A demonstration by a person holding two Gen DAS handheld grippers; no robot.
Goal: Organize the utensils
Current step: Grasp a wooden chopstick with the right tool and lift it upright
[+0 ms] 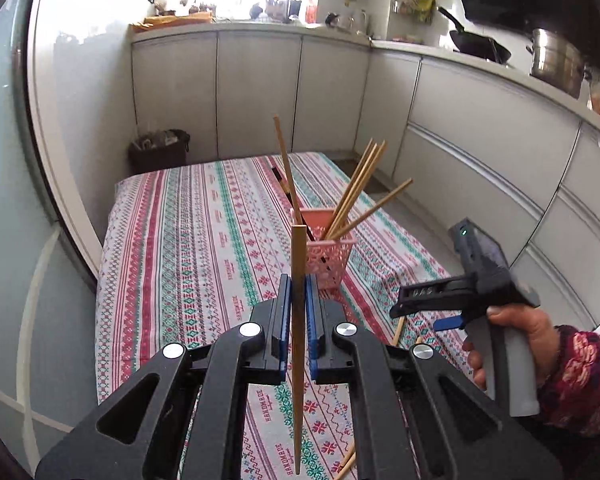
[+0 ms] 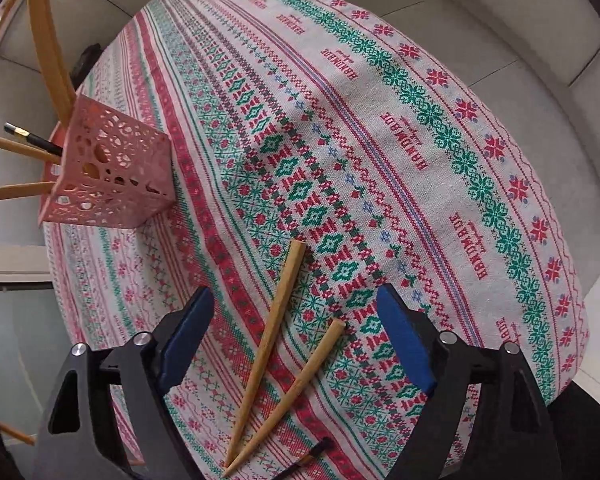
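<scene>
- Left gripper [image 1: 298,304] was clamped on a single wooden chopstick [image 1: 298,320] — blue pads tight on both sides, stick running upright through the jaws, square end above them, tapered tip hanging below over the cloth.
- Held chopstick sat lifted clear of the table, in front of the pink basket [image 1: 332,260] in the left wrist view.
- Pink basket was a perforated plastic cup standing on the patterned tablecloth [image 1: 204,240]. It already held several wooden chopsticks [image 1: 356,192] fanned out and leaning, plus one dark chopstick [image 2: 32,140] with a pale band near its end.
- Right gripper [image 2: 296,332] stood wide apart, nothing between its pads, pointed steeply down at the cloth.
- Two loose wooden chopsticks [image 2: 272,336] lay on the tablecloth directly under the right gripper — they crossed near their tapered tips, thick ends pointing away from the camera and spread apart. Neither blue pad touched them.
- A short dark stick [image 2: 312,456] lay near the tips at the lower edge of the right wrist view; could not tell what it was.
- In the left wrist view the person's right hand [image 1: 512,340], in a patterned sleeve, gripped the right tool's handle, well right of the basket.
- Basket stood well left of the two loose chopsticks in the right wrist view.
</scene>
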